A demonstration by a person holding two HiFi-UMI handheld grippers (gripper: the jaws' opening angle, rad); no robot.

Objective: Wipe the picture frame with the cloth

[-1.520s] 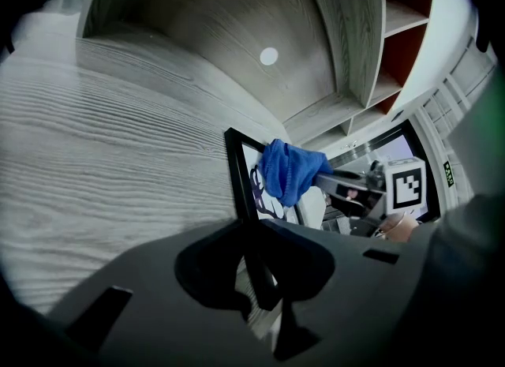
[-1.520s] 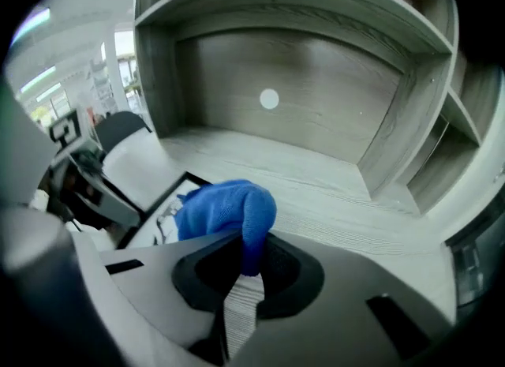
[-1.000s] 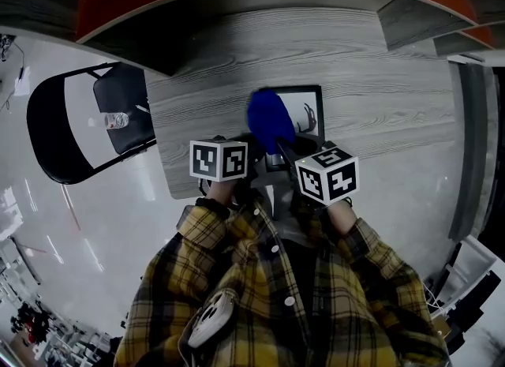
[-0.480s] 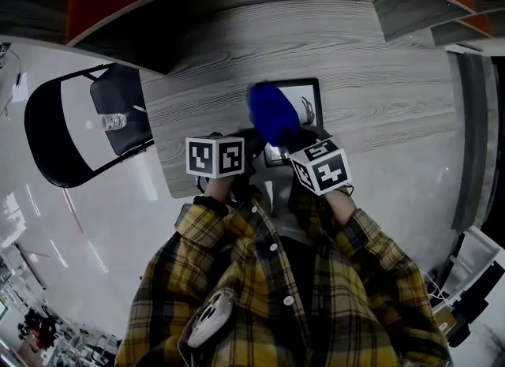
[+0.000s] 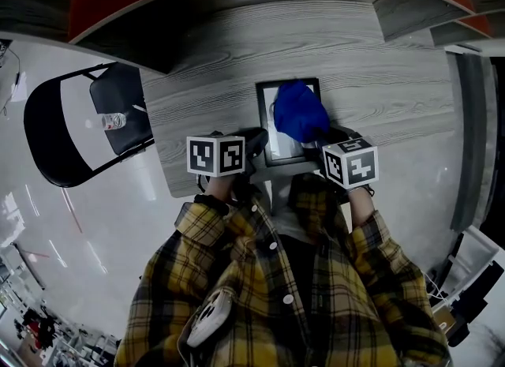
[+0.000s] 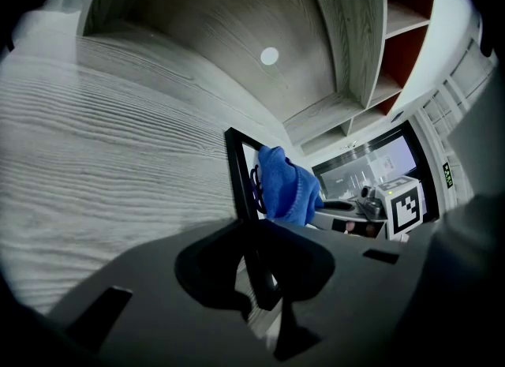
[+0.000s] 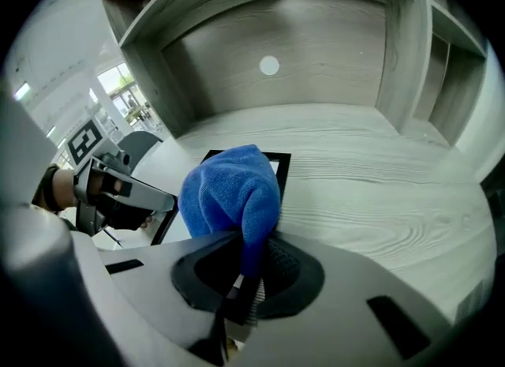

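A black picture frame [image 5: 263, 123] with a white print lies on the grey wooden table [image 5: 379, 81] close to its near edge. My left gripper [image 5: 256, 147] is shut on the frame's near left corner; in the left gripper view the frame's black edge [image 6: 237, 176] runs between the jaws. My right gripper [image 5: 322, 138] is shut on a blue cloth [image 5: 300, 119], which rests on the right half of the frame. In the right gripper view the cloth [image 7: 229, 192] bulges out of the jaws and hides much of the frame [image 7: 282, 170].
A black chair [image 5: 79, 121] with a small bottle [image 5: 117, 121] on its seat stands left of the table. Wooden shelving with red panels [image 5: 426, 10] rises behind the table. The table's near edge runs just under both grippers.
My right gripper has carried the blue cloth from the left side of the frame across to its right side. The left gripper has stayed on the frame's corner.
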